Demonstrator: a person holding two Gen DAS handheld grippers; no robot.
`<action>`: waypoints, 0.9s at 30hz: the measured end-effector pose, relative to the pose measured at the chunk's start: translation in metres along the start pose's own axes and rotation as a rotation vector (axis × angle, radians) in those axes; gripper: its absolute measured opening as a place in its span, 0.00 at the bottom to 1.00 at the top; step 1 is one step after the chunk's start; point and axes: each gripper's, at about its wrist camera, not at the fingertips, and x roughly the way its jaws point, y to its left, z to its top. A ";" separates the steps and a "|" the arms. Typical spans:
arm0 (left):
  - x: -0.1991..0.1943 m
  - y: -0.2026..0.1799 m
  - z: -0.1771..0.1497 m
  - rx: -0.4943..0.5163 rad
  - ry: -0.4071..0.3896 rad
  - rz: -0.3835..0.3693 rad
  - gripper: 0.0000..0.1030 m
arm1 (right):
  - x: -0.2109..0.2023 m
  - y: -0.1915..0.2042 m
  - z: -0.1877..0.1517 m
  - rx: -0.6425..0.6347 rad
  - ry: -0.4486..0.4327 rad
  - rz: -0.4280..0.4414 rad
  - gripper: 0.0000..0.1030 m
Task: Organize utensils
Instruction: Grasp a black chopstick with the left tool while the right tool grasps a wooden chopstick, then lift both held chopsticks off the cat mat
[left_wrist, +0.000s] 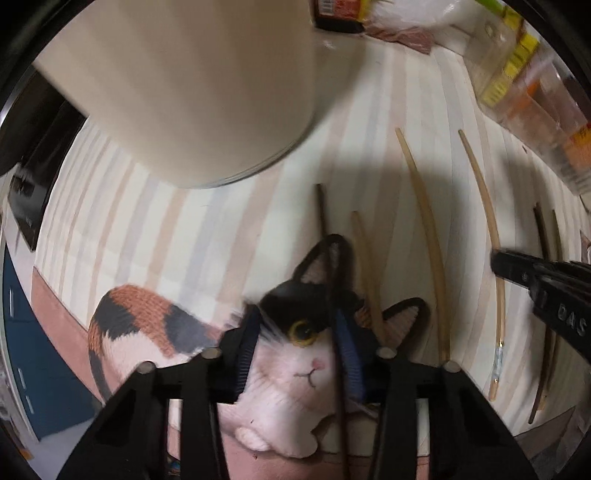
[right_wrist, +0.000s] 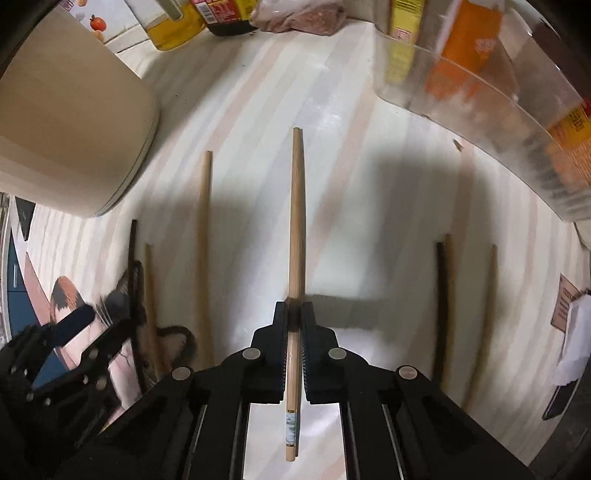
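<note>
Right wrist view shows your right hand-held gripper (right_wrist: 294, 314) pinched tight on a light wooden chopstick (right_wrist: 296, 206); the stick runs straight through the jaws, its decorated end below the fingers and its plain end pointing away over the striped tabletop (right_wrist: 332, 122). To its left lie another light chopstick (right_wrist: 203, 240), a shorter one (right_wrist: 149, 291) and a dark chopstick (right_wrist: 132, 251). To its right lies a dark and light pair (right_wrist: 445, 295), with one more light stick (right_wrist: 487, 306) just beyond. A beige container (right_wrist: 70, 136) stands at upper left, and a clear bin (right_wrist: 491, 99) with orange and yellow packages curves along the upper right.

Left wrist view shows your left hand-held gripper (left_wrist: 299, 352) with a narrow gap between its blue pads (left_wrist: 349, 354). The dark chopstick (left_wrist: 334, 332) runs up beside the right pad, but you cannot tell whether both pads press on it. Beneath is a cat-shaped knitted mat (left_wrist: 155, 317), with the cat's face between the fingers. Your right hand-held gripper enters that view from the right edge.
</note>
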 end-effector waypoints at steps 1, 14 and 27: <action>0.002 -0.003 -0.001 0.005 0.001 -0.013 0.16 | 0.000 -0.004 -0.003 0.006 0.007 -0.003 0.06; 0.009 0.045 -0.039 -0.102 0.044 -0.024 0.04 | 0.000 -0.035 -0.049 0.045 0.155 0.039 0.06; 0.014 0.052 -0.036 -0.094 0.026 0.000 0.05 | 0.002 -0.006 -0.024 0.015 0.188 -0.067 0.07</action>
